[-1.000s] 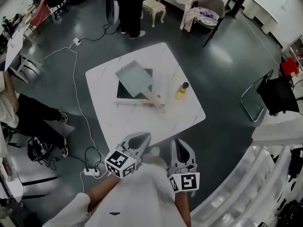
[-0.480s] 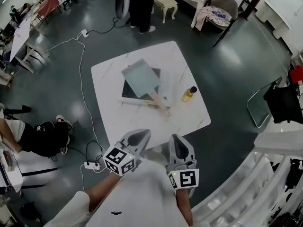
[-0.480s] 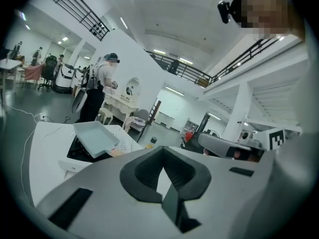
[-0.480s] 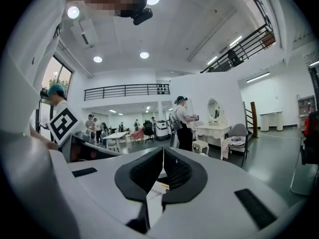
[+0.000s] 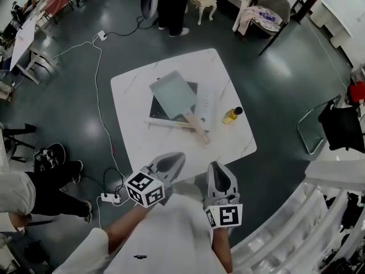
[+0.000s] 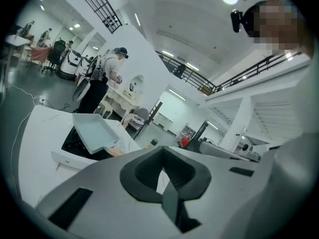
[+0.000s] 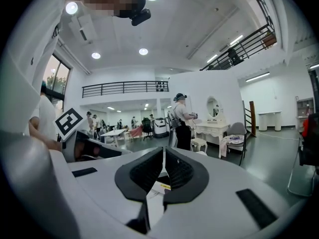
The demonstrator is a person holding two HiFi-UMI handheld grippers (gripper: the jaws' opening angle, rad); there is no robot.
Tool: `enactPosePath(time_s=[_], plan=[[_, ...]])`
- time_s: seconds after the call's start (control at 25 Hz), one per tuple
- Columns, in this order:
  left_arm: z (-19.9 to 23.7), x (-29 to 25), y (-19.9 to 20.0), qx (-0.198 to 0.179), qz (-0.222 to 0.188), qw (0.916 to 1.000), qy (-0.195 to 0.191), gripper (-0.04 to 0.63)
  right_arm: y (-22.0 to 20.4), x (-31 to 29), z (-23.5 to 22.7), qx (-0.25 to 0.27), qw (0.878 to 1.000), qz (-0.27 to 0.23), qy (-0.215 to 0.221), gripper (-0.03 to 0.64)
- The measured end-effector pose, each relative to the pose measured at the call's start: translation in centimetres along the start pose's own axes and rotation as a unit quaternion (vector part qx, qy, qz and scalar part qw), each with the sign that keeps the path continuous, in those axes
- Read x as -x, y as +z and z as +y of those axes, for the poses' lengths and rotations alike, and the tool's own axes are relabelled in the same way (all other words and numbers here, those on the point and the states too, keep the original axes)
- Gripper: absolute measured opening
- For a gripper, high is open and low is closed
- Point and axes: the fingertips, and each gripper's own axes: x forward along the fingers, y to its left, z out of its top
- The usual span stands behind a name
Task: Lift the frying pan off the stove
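On white marble-top table (image 5: 137, 144), near middle: black stove (image 5: 155, 111), pale square frying pan (image 5: 173, 95) seated on it, wooden handle (image 5: 197, 129) aimed at near edge. Yellow bottle (image 5: 232, 116) stood by right edge. Left gripper (image 5: 178, 156) and right gripper (image 5: 215, 166) held just short of near edge, both jaws clenched, nothing gripped. Dark glossy floor (image 5: 274, 79) seen all round; white cable (image 5: 98, 101) trailed past left edge; standing person (image 5: 171, 4) seen beyond far edge, pale stool (image 5: 201, 1) beside.
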Motion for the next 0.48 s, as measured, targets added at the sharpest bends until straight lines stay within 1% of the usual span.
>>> enactPosePath(time_s=[0.24,0.48], plan=[[2.0,-1.7,-0.3,0.009,0.006,0.9999,0.002,0.002,-0.9,-1.6,-0.3,0.003,1.0,0.012,0.002,0.0],[4.9,-4.3,-2.2,0.053,0.026,0.9982,0.007,0.002,-2.5,-4.1,-1.5,0.007,0.999,0.032,0.006,0.002]])
